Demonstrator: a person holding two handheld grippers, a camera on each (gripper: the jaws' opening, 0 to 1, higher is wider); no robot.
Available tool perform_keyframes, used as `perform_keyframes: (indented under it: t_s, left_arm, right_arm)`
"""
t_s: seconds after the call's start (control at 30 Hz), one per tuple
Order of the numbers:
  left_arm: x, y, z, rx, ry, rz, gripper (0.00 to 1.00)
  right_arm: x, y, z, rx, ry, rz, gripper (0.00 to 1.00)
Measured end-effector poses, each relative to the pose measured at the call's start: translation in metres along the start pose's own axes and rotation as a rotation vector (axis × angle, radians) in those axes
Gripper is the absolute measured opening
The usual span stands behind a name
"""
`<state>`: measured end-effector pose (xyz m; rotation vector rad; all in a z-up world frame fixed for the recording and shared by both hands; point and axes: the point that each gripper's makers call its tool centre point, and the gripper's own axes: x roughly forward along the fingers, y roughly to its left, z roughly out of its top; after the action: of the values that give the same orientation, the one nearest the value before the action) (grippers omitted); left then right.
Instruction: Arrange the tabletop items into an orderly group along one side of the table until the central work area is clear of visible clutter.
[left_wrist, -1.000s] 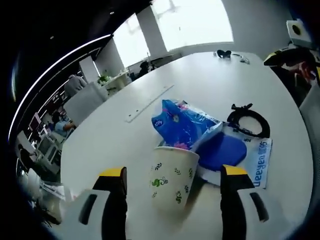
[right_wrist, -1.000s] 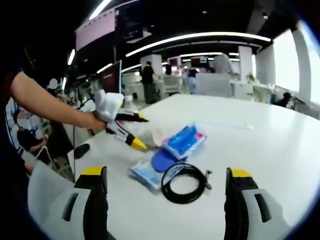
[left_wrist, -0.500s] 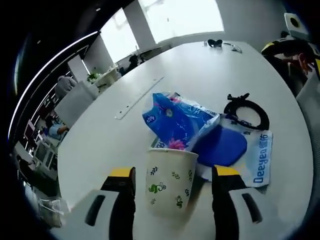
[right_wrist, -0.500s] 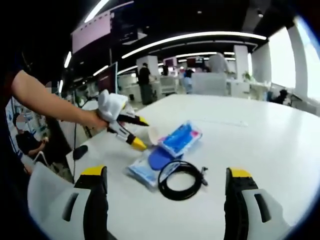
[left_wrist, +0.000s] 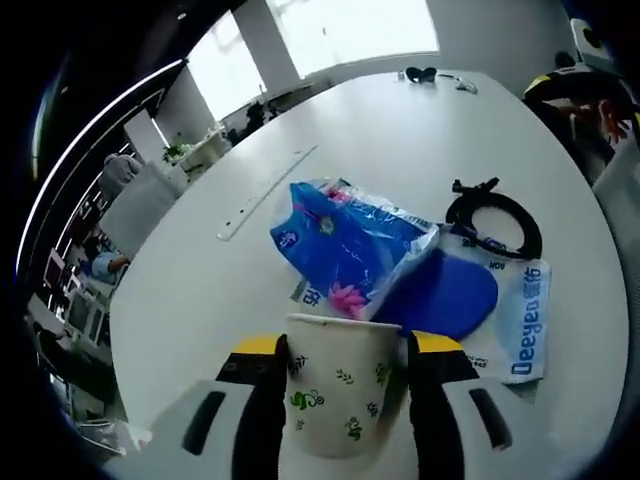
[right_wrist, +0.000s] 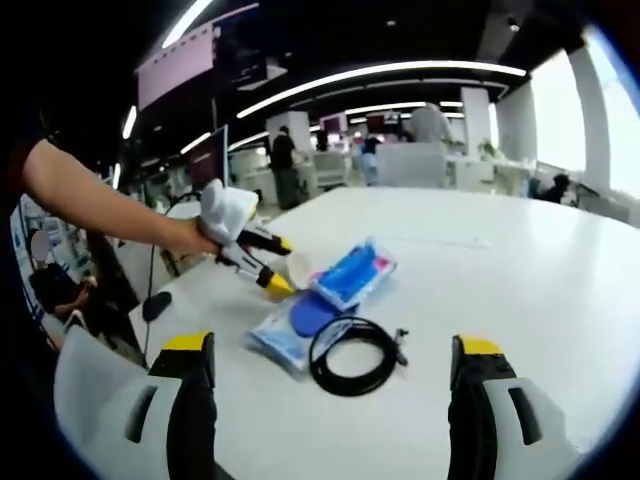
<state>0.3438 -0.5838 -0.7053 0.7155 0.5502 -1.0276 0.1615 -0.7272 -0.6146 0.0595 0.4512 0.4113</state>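
A white paper cup (left_wrist: 338, 390) with green leaf prints stands between my left gripper's (left_wrist: 347, 345) jaws, which press against its two sides. Just beyond it lie a blue tissue pack (left_wrist: 345, 245), a flat white-and-blue packet (left_wrist: 520, 320) with a round blue pad (left_wrist: 445, 295) on it, and a coiled black cable (left_wrist: 495, 220). In the right gripper view my right gripper (right_wrist: 333, 347) stands open above the table, short of the cable (right_wrist: 350, 355). Farther off there, the left gripper (right_wrist: 262, 262) holds the cup (right_wrist: 296, 268) beside the tissue pack (right_wrist: 350, 275) and the packet (right_wrist: 285, 338).
A long white strip (left_wrist: 265, 195) is set into the white table (left_wrist: 400, 140) left of the pile. A dark headset (left_wrist: 420, 73) lies at the far edge. The person's arm (right_wrist: 100, 205) reaches in from the left. Office desks and people fill the background.
My left gripper's jaws have drawn inward from wide apart until they meet the cup's sides, and that view has moved closer. The right gripper has stayed open and nearly still.
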Motion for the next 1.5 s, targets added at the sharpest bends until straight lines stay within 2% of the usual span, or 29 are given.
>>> perform_keyframes:
  t_s: [0.23,0.5,0.7,0.83,1.07,1.5]
  left_arm:
    - [-0.005,0.005,0.002,-0.019,-0.020,0.012,0.42]
    - [-0.013,0.020,0.004,-0.135,-0.082,0.068,0.42]
    - [-0.018,0.026,0.004,-0.141,-0.100,0.095,0.41]
    - [-0.023,0.032,0.006,-0.174,-0.122,0.116,0.41]
    - [-0.029,0.038,-0.003,-0.221,-0.127,0.143,0.41]
    - [-0.035,0.039,-0.027,-0.273,-0.088,0.166,0.41]
  right_arm:
    - [0.003,0.002,-0.001,0.003,0.003,0.005,0.96]
    - [0.004,0.002,-0.001,0.001,0.006,0.009,0.95]
    - [0.005,0.004,-0.003,-0.001,0.013,0.014,0.95]
    - [0.007,0.007,-0.003,-0.003,0.015,0.021,0.95]
    - [0.009,0.009,-0.002,-0.012,0.018,0.028,0.95]
    - [0.011,0.013,-0.005,-0.013,0.026,0.039,0.95]
